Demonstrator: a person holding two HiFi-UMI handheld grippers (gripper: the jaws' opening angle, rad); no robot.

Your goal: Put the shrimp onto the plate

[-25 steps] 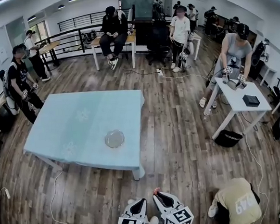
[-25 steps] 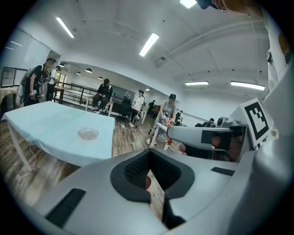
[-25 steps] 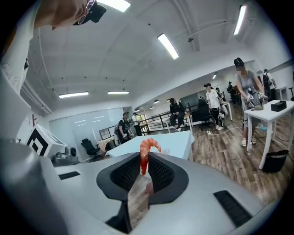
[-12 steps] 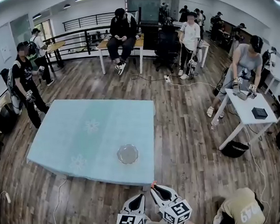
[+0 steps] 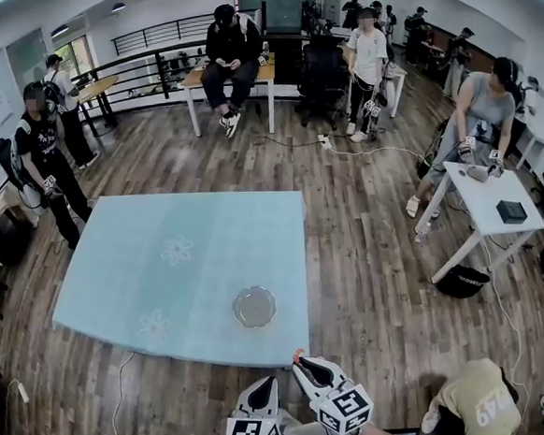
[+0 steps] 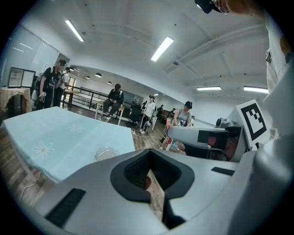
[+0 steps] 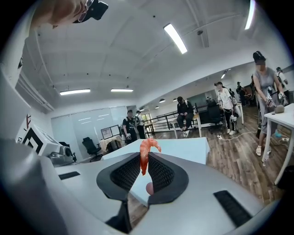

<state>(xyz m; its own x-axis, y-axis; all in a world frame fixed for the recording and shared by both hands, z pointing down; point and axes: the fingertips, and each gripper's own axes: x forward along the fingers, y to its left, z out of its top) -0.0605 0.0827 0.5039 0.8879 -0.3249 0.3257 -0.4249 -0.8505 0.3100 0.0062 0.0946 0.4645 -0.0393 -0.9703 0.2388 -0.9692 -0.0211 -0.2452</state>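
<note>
The right gripper's (image 7: 144, 170) fingers (image 7: 126, 172) are clamped on the shrimp (image 7: 145, 151). It stands upright between the dark pads, its curled end clear above the tips. The left gripper's (image 6: 151, 181) fingers (image 6: 134, 169) are drawn together to a narrow slit with nothing between them.

In the head view both grippers sit at the bottom edge, side by side, short of the near edge of the worktop (image 5: 181, 256). We see a speck of orange at the right gripper's tip. The plate (image 5: 255, 307), clear glass by the look of it, lies near that edge and appears empty. The blue cloth around it is bare.

We judge the pick-up done and the delivery not begun. What remains is to carry the shrimp over the plate, lower it and release. Other people stand well apart from the worktop.
</note>
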